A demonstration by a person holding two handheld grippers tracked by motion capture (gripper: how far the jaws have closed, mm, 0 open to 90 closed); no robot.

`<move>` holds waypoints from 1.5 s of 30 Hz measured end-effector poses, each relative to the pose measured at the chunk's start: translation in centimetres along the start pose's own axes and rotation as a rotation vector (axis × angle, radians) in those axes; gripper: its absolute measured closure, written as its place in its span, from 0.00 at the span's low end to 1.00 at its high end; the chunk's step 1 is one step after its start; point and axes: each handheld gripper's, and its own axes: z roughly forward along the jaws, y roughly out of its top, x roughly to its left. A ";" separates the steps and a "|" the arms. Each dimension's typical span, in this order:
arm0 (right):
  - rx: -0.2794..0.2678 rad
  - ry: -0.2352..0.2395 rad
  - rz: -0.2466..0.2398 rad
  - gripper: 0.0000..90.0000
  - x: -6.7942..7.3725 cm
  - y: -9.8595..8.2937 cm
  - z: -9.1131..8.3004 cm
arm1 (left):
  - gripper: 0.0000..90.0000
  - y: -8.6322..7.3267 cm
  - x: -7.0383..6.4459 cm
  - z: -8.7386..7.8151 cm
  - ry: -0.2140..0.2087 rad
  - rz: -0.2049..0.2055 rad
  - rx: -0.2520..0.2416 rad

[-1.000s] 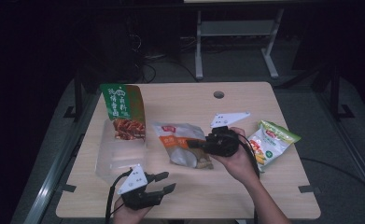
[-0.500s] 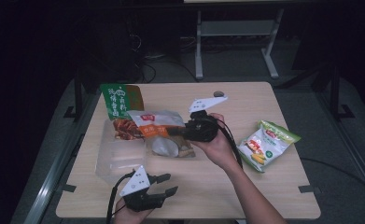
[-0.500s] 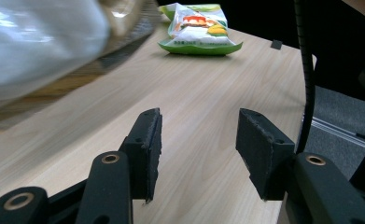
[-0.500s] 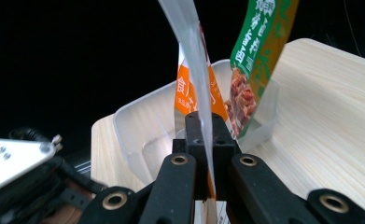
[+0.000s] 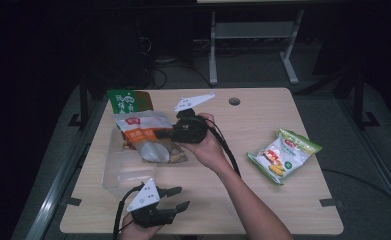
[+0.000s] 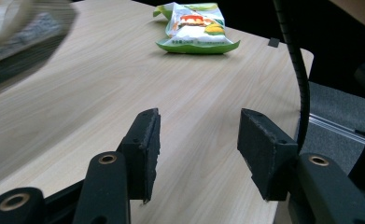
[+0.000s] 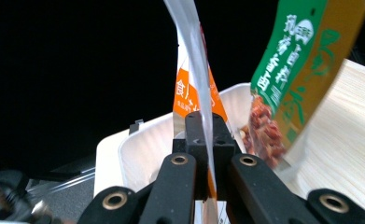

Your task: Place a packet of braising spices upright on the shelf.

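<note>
1. Right gripper (image 5: 169,131) clamped on orange-and-clear snack pouch (image 5: 148,141); in right gripper view jaws pinched on pouch edge (image 7: 203,116), film running up between them.
2. Pouch held over clear plastic bin (image 5: 120,172) at roughly 9 o'clock of table (image 5: 263,200); touching the bin or hanging above it: cannot tell from high view.
3. Green snack bag (image 5: 128,101) at 12 o'clock of the bin, leaning on its far rim; lower half hidden behind the pouch. In right gripper view same bag (image 7: 292,70) stands at 1 o'clock of the jaws, top cut off by frame edge.
4. Bin (image 7: 147,144) in right gripper view: white wall visible, floor mostly hidden behind jaws and pouch.
5. Left gripper (image 5: 175,199) at 7 o'clock of table, resting near front edge, jaws apart, nothing between. Left gripper view confirms: gap between pads (image 6: 147,144) shows bare wood (image 6: 101,84).
6. Green-and-white chip bag (image 5: 283,155) flat at 3 o'clock of table, well apart from both grippers; also at 12 o'clock in left gripper view (image 6: 194,28).
7. Blurred grey-clear shape at 10 o'clock in left gripper view: too smeared to identify.
8. Print on all packs unreadable at this resolution.
</note>
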 end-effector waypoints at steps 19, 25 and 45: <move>0.044 0.069 0.029 1.00 -0.5 0.7 9.1 | 0.52 -0.2 -0.2 0.0 -0.014 0.029 0.017; 0.067 0.089 0.058 1.00 -1.2 0.0 11.4 | 0.53 -0.3 -0.3 0.1 -0.023 0.033 0.028; 0.146 0.038 0.050 0.99 -1.9 -2.0 11.5 | 0.52 -0.5 -0.4 0.5 -0.032 0.038 0.037</move>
